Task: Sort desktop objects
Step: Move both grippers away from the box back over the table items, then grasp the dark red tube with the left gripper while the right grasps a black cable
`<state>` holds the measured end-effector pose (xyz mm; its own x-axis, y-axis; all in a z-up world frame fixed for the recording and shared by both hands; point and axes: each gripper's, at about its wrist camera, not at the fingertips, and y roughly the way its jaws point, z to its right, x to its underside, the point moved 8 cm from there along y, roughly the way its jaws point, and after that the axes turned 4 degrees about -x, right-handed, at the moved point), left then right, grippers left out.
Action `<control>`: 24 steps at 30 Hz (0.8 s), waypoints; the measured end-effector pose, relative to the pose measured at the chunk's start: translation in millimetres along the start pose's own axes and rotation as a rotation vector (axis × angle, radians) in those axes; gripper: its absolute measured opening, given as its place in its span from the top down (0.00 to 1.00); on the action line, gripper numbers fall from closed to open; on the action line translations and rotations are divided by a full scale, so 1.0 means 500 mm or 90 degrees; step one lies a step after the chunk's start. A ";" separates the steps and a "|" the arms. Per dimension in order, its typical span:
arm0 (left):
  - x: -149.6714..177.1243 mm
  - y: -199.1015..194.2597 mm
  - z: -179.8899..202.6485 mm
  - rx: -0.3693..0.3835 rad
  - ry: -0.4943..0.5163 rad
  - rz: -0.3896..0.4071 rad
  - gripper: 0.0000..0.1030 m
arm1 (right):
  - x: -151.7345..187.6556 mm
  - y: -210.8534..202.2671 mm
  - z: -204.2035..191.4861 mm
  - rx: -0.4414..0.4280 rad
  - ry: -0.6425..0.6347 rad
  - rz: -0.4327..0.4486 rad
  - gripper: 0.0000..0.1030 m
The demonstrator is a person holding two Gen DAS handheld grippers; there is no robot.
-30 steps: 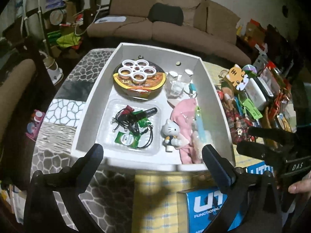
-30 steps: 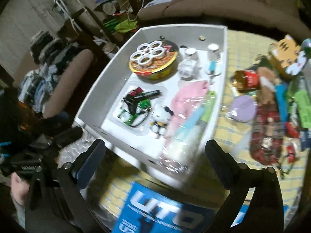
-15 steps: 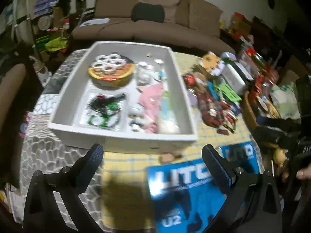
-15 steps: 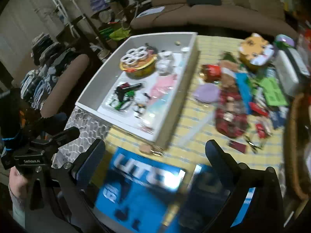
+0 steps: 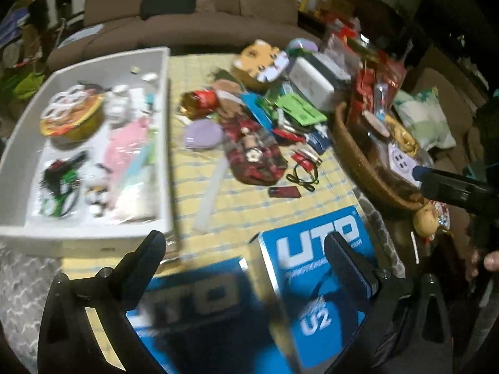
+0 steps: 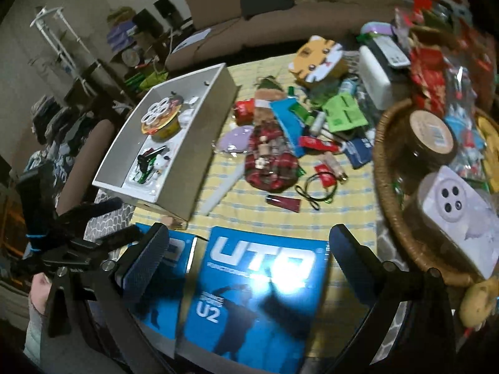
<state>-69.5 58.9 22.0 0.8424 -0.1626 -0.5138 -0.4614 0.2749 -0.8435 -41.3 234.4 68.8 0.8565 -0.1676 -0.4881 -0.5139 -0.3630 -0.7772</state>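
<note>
A white tray (image 5: 167, 143) is seen at the left of the yellow cloth (image 5: 249, 199), with loose clutter (image 6: 280, 143) piled beside it. Both tools — left gripper (image 5: 246, 258) and right gripper (image 6: 249, 243) — are held wide open, empty, above blue boxes (image 6: 259, 283).

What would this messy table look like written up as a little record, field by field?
setting: living room, brown sofa behind the table
sorting box: white tray, left side, already holds a noodle bowl and small toys
unsorted pile: tiger-face item, plaid pouch, purple case on the yellow cloth
front edge: two blue UTO boxes
right side: wicker basket, full
left gripper: fingers open, empty
right gripper: fingers open, empty
</note>
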 end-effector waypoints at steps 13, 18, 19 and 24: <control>0.026 0.215 0.092 -0.083 0.130 -0.135 0.00 | -0.007 0.050 0.120 -0.003 0.035 -0.018 0.00; 0.050 0.213 0.114 -0.024 0.130 -0.171 0.00 | -0.026 0.074 0.137 -0.010 0.034 -0.026 0.00; 0.056 0.214 0.116 -0.018 0.130 -0.180 0.00 | -0.028 0.077 0.139 -0.013 0.034 -0.028 0.00; 0.049 0.197 0.119 -0.020 0.140 -0.174 0.00 | -0.041 0.101 0.151 -0.025 0.037 -0.043 0.00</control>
<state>-77.8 138.5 -64.2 0.8576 -0.4266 -0.2873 -0.2390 0.1641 -0.9571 -88.5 288.8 9.4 0.8910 -0.1939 -0.4106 -0.4538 -0.4103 -0.7910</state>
